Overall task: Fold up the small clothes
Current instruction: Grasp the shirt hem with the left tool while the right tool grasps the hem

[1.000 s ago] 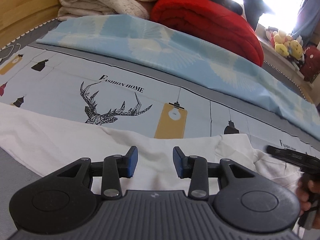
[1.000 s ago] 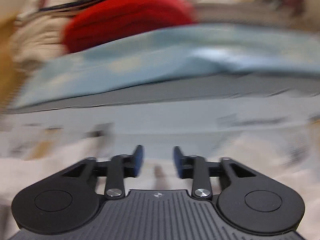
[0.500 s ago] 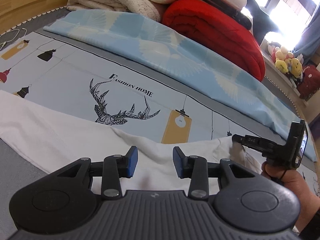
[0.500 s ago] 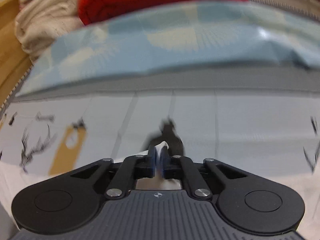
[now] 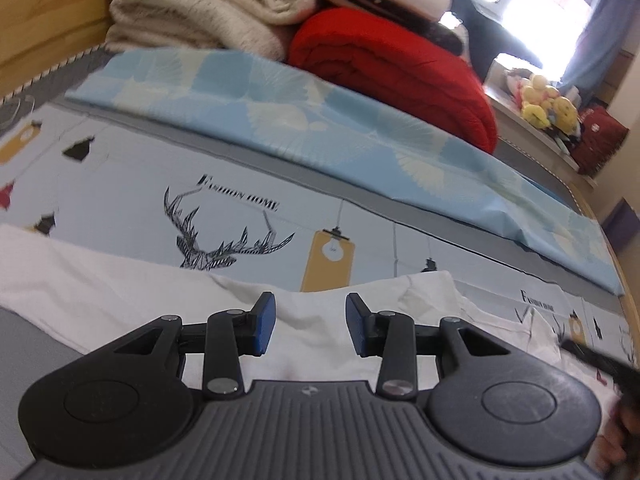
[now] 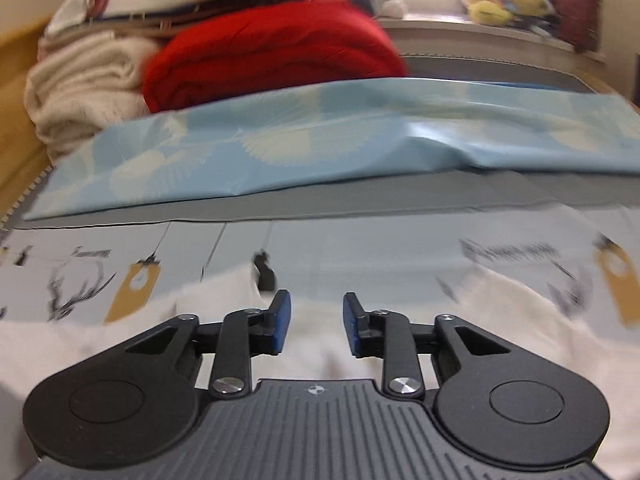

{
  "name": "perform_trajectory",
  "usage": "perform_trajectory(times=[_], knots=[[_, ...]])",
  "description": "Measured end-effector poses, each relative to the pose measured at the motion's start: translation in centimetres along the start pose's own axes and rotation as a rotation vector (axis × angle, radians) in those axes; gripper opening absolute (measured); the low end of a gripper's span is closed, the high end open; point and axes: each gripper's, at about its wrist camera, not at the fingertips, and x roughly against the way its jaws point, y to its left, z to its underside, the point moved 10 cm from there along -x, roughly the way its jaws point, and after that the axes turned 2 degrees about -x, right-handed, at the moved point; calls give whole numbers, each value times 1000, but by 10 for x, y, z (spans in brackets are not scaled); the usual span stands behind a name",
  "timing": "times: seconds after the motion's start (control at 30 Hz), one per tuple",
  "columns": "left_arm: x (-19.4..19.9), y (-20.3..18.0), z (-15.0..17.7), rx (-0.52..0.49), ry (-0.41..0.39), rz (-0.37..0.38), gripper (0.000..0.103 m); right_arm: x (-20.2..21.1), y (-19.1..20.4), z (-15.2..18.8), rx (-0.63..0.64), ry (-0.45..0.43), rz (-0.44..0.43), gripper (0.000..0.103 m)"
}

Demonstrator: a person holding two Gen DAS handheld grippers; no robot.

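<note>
One white garment [image 5: 120, 280], spread flat on the printed bedsheet [image 5: 120, 200] below both grippers. Two folded blankets behind: one red [image 5: 400, 76], one cream [image 5: 200, 4]. Right view blurred; print hard to read. Left gripper [image 5: 310, 330] tilted down over the garment, jaws apart, empty. Right gripper [image 6: 316, 324] likewise angled down, jaws opening, nothing between them.

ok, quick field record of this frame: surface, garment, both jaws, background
surface: bed with printed sheet
garment: white garment spread flat, far right part rumpled
left gripper: jaws apart, nothing between them
right gripper: jaws opening, nothing gripped, white cloth below
background: light blue folded sheet, red blanket, cream blanket
</note>
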Motion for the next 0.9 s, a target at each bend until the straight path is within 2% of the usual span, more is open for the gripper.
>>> perform_trajectory(times=[0.2,0.3,0.37,0.43,0.5,0.53,0.6,0.7,0.73,0.8,0.9], knots=[[44,-19,13,-123,-49,-6,45,138,-76,87,-66,41,48,34],[55,-26,37,-174,-42,9,45,181,-105,147,-123,94,103,41],[58,-27,61,-186,-7,19,45,199,-117,193,-168,151,113,43],[63,-26,93,-180,65,-2,45,206,-122,235,-204,219,115,43],[76,-29,120,-173,134,21,45,207,-120,261,-218,302,123,43],[85,-32,132,-191,154,38,45,206,-114,266,-202,323,120,43],[108,-40,161,-261,168,24,45,203,-105,271,-161,313,114,48],[124,-48,213,-320,209,49,53,192,-104,284,-150,348,142,50],[122,-46,229,-318,235,58,53,189,-105,286,-146,355,151,50],[108,-38,268,-314,348,32,53,183,-106,286,-119,361,177,50],[91,-35,297,-386,429,-1,52,178,-117,294,-83,390,240,50]])
